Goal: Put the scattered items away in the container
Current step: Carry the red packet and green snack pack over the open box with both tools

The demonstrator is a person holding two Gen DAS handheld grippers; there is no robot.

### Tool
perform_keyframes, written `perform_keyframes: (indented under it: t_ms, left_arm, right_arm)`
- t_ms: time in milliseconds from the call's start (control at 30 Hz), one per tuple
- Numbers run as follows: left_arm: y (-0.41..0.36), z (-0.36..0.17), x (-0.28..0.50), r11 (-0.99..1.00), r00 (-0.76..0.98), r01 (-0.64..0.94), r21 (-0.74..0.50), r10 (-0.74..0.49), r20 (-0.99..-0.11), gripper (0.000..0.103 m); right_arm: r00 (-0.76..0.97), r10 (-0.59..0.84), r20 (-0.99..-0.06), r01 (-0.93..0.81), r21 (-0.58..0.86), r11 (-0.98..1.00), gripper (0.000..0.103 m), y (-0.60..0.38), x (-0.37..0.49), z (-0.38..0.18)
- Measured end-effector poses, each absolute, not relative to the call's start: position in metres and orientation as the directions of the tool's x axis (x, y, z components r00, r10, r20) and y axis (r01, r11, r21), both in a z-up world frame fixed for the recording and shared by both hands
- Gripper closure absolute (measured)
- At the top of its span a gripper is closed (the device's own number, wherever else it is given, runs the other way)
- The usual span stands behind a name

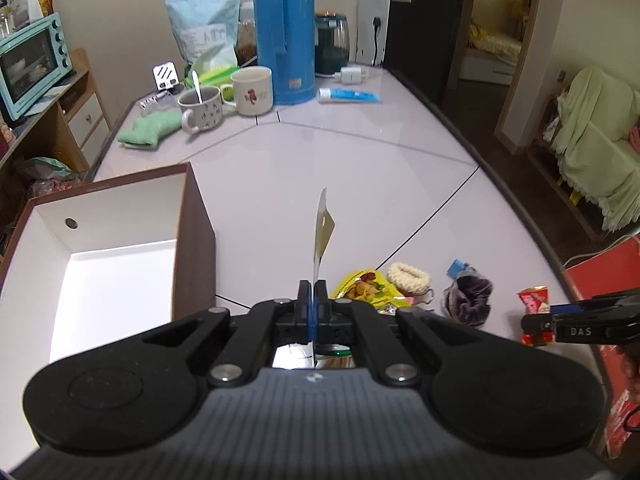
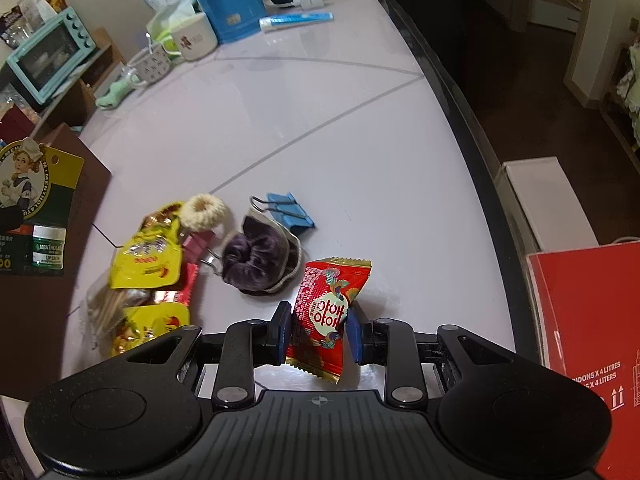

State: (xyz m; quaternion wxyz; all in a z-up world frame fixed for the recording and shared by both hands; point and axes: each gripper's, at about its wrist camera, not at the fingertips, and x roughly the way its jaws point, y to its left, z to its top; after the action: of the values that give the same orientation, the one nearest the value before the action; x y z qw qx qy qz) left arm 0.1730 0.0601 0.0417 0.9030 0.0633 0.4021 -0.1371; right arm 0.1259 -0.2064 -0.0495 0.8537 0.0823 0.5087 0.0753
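Left tongs [image 1: 314,292] pressed together on a lip-balm card [image 1: 323,228], seen edge-on, print unreadable there; held upright above the worktop [image 1: 320,168], just right of the open box [image 1: 120,240]. Right tongs [image 2: 318,330] pinch a red candy packet [image 2: 326,312], its lower end cut off behind the tongs, right of the box, near the purple scrunchie [image 2: 256,252].

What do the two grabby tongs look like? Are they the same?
Yes, they look like twins. The left tongs and right tongs are both matt black, with blue pads inside the fingers, silver round rivets on jointed links, two big round discs and a ribbed grey body with a small crosshair mark. White letters "DAS" show on the right one's side.
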Motion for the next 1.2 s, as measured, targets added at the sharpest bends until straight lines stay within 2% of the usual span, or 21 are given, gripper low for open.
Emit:
perform_keyframes:
  t_ms: [567, 1200]
  left_arm:
    - [0.11, 0.101, 0.108, 0.978, 0.726, 0.208, 0.019, -0.141, -0.673, 0.103]
    - [0.207, 0.115, 0.072, 0.995, 0.751, 0.096, 0.015, -0.062, -0.657, 0.103]
  right_arm:
    - [0.519, 0.33, -0.789, -0.219, 0.251, 0.943, 0.075, -0.155, 0.099, 0.01]
    - [0.457, 0.523, -0.719, -0.484, 0.292, 0.825, 0.075, -0.019, 0.081, 0.055]
